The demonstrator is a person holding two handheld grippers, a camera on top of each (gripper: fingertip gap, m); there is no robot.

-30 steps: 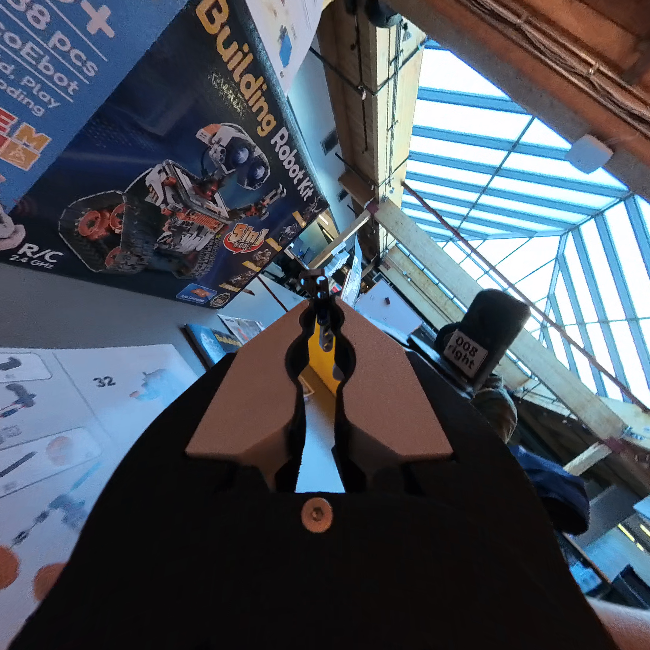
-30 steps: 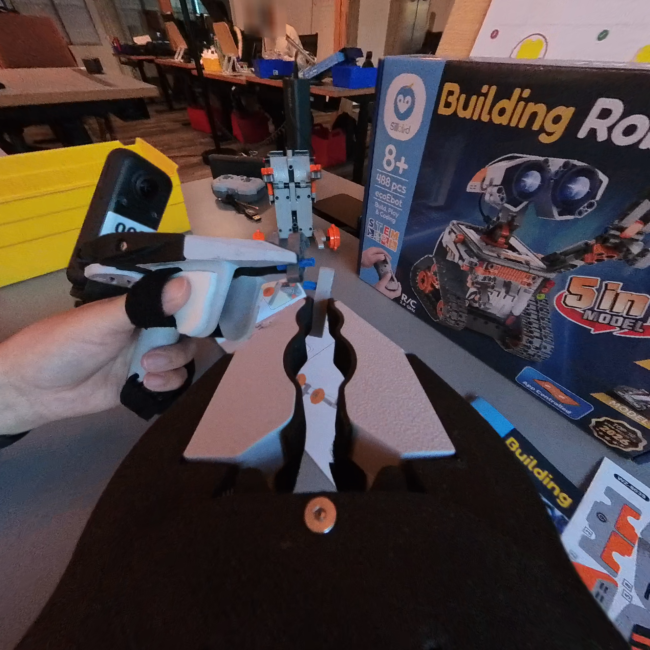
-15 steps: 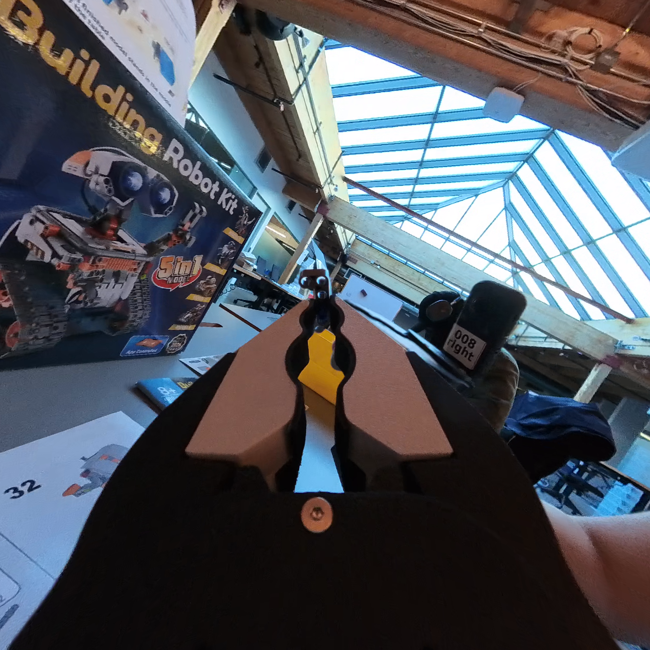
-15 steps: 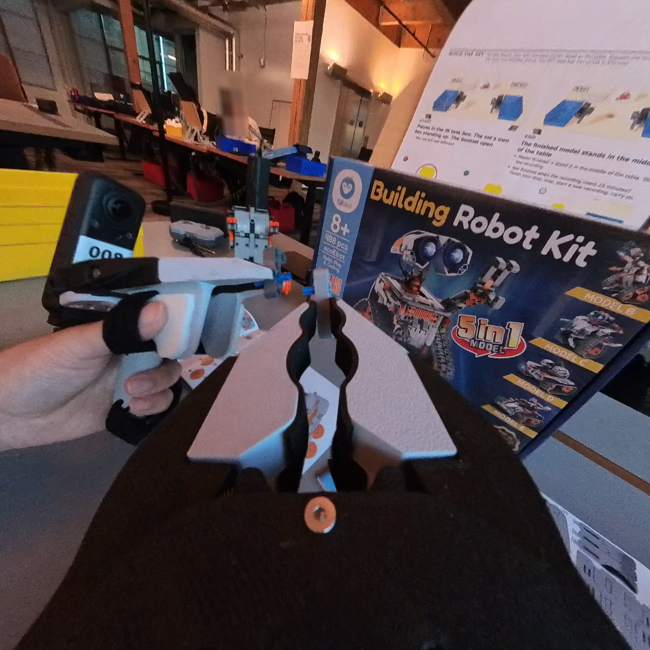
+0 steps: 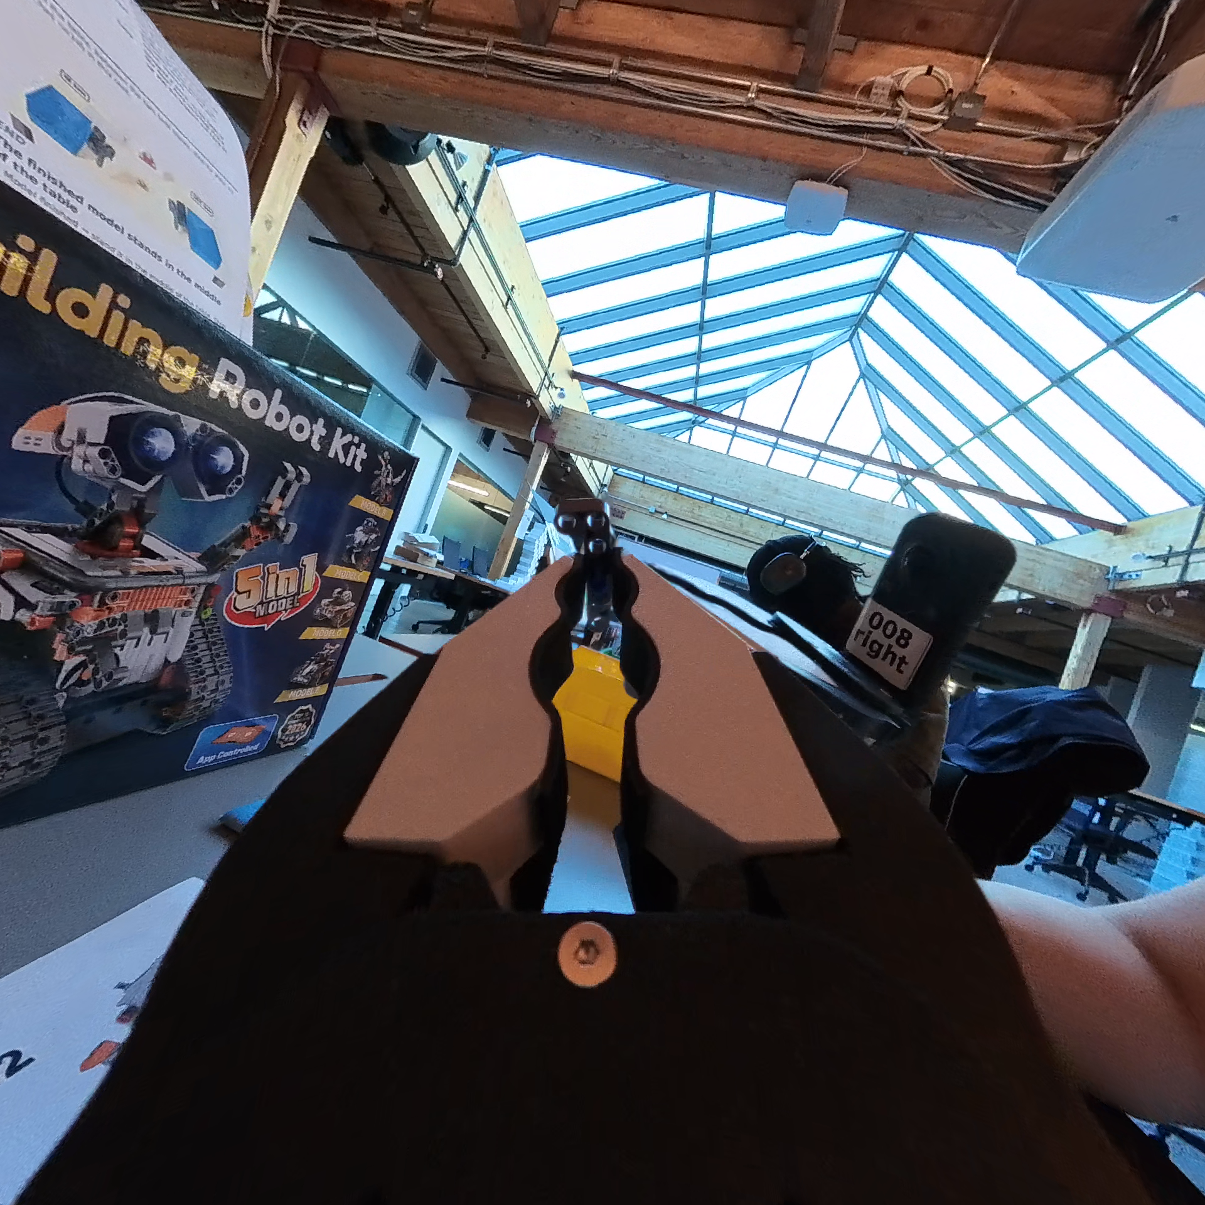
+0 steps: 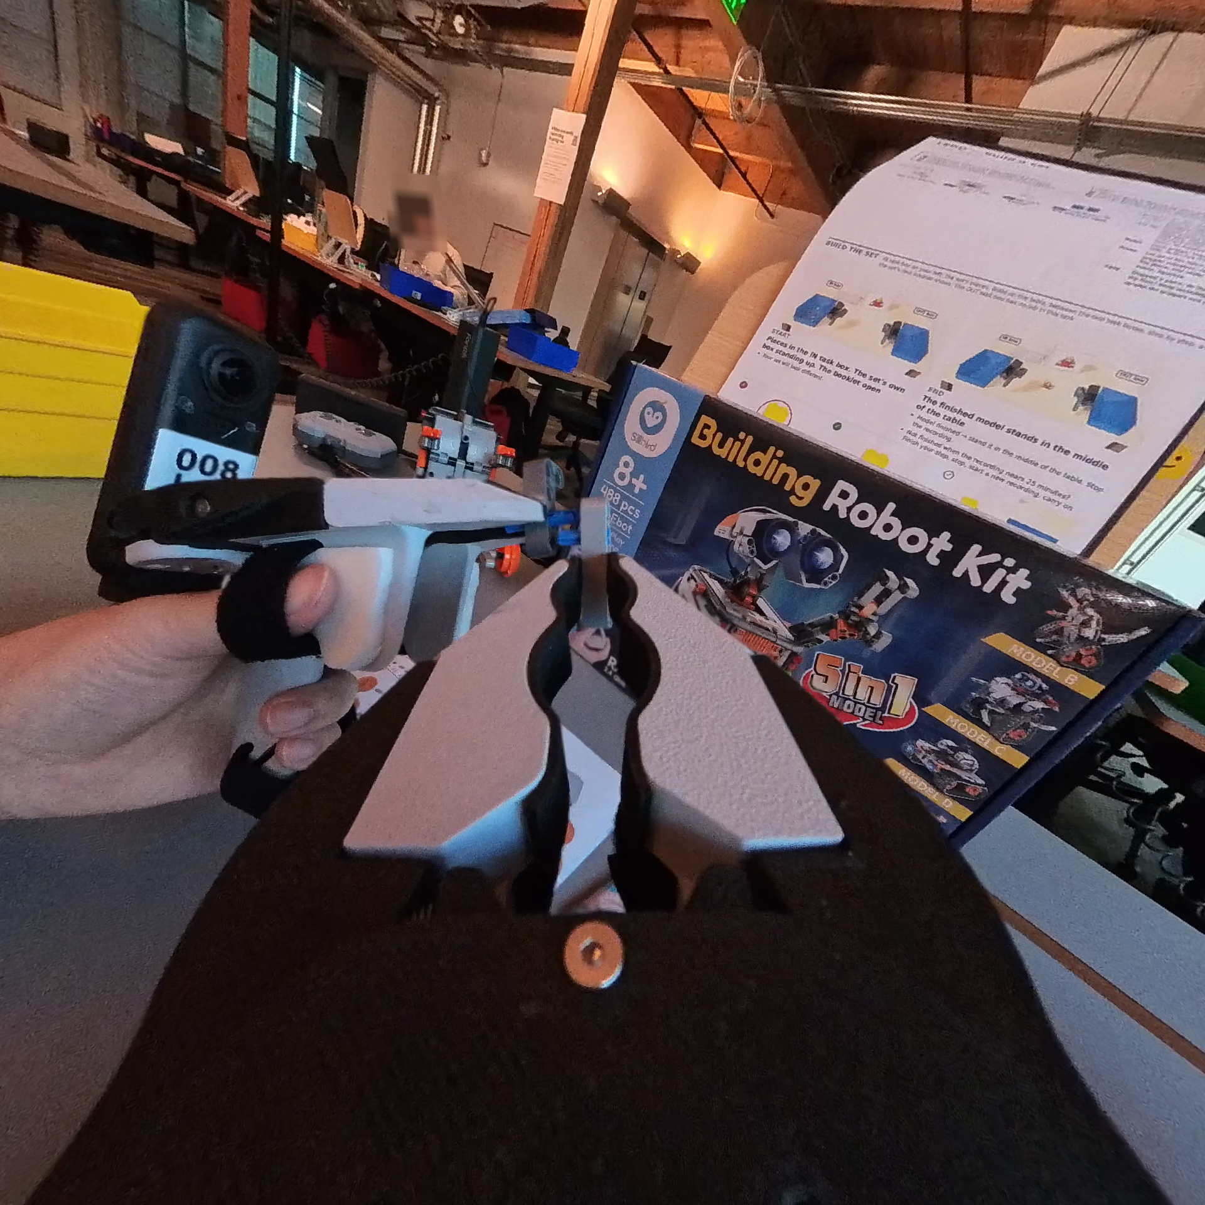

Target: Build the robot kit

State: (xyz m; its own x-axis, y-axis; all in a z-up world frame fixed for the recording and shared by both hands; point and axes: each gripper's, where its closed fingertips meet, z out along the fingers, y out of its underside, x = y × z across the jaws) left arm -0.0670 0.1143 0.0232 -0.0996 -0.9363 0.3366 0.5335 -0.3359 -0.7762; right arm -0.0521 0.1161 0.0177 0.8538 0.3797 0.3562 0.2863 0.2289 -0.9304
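Left gripper (image 5: 592, 564): we are pinching a small dark grey piece with blue pins (image 5: 585, 531) at the tips of its fingers; the piece is sticking out beyond them.

Right gripper (image 6: 592, 567): we are gripping a flat grey beam (image 6: 593, 554) upright between its fingers, top end protruding, touching the blue pins.

Behind: kit box (image 6: 880, 606) standing on the grey counter (image 6: 1076, 978); yellow bin (image 6: 45, 371) at left.
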